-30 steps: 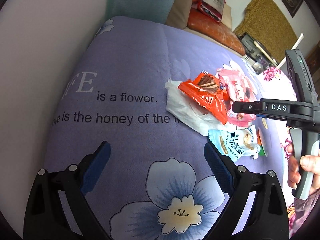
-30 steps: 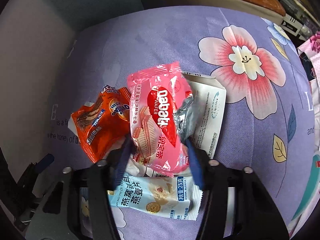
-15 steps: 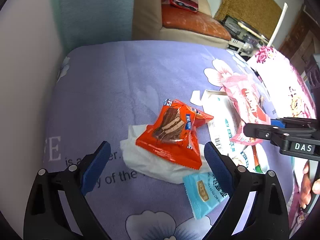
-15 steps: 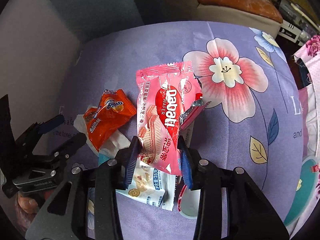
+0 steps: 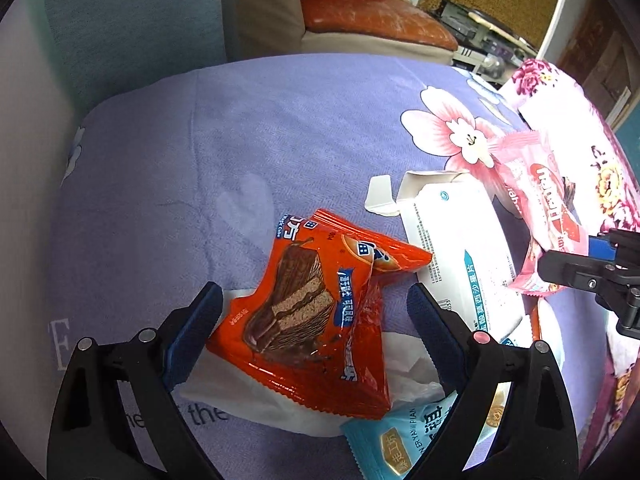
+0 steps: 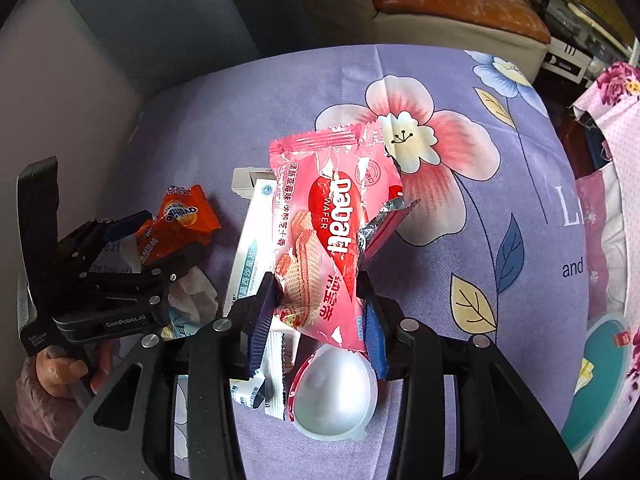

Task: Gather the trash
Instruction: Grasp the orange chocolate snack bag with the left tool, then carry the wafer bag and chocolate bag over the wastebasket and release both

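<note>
Pink and crinkled, the strawberry wafer wrapper is hanging clamped between the right gripper's blue pads, lifted above the white carton and a plastic cup on the purple floral quilt; the orange chocolate-cake wrapper is lying on a white tissue towards the quilt's near edge; the left gripper is straddling it, jaws apart, not pressing.
</note>
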{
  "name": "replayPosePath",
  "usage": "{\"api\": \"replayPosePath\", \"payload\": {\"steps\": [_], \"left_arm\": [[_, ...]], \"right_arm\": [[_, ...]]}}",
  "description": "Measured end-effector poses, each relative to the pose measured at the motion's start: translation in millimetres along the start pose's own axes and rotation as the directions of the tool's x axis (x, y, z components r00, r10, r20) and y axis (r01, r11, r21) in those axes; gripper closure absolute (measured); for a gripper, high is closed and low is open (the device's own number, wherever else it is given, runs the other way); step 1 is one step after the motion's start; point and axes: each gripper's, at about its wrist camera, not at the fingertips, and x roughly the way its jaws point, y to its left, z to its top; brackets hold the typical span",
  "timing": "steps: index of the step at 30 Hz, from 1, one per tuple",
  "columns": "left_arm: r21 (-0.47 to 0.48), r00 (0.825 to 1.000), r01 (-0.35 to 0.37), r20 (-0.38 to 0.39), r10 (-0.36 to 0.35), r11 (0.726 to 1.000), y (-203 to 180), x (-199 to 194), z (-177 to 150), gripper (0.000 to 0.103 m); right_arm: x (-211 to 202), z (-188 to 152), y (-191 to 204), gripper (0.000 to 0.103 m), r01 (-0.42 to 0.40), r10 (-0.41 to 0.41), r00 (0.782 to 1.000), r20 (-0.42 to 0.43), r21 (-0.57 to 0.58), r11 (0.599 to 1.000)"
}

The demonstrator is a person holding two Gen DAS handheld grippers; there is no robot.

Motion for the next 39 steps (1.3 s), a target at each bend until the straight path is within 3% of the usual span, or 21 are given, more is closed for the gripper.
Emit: {"api": "replayPosePath", "payload": {"steps": [1,4,5,6,15,29,39], "left_arm": [[0.002,1.0,-0.002,0.0,0.002,1.0,-2.1,1.8,1.6,0.013],[0.007,1.0,-0.009,0.001,0.009,1.0,-8.8,5.8,5.5,0.034],[0.006,1.0,-0.024,0.008,0.024,1.0,-10.9,5.7,5.7,0.054],[0.004,0.999,-0.034,0.009,0.034,0.999,-12.4,5.5,5.9,0.056],[-0.109,0.994,0.009,0.108,0.003,0.994,-7.5,-33.5,4.9,0.061],[-0.063,0.985,0.13,0.125,-0.122,0.989,-53.5,-82.0,-37.7,0.061],[0.041,0.987,0.136,0.079,-0.139,0.99,-125.9,-84.3,-68.4,0.061]], "right_arm": [[1.6,0.8,-2.3,0.064,-0.001,0.001,1.0,0.0,0.003,1.0],[1.4,-0.1,-7.5,0.063,-0.006,0.006,1.0,0.004,0.014,1.0],[1.0,-0.1,-9.4,0.063,-0.008,0.008,1.0,0.007,0.018,1.0],[0.5,-0.2,-11.4,0.063,-0.01,0.009,1.0,0.011,0.022,1.0],[-7.4,-9.0,-31.8,0.063,-0.004,0.003,0.999,0.033,0.057,0.998],[-43.9,-57.4,-68.6,0.063,-0.018,0.008,0.998,0.07,0.144,0.989],[-82.9,-111.3,-95.8,0.063,-0.028,0.007,0.994,0.111,0.193,0.981]]}}
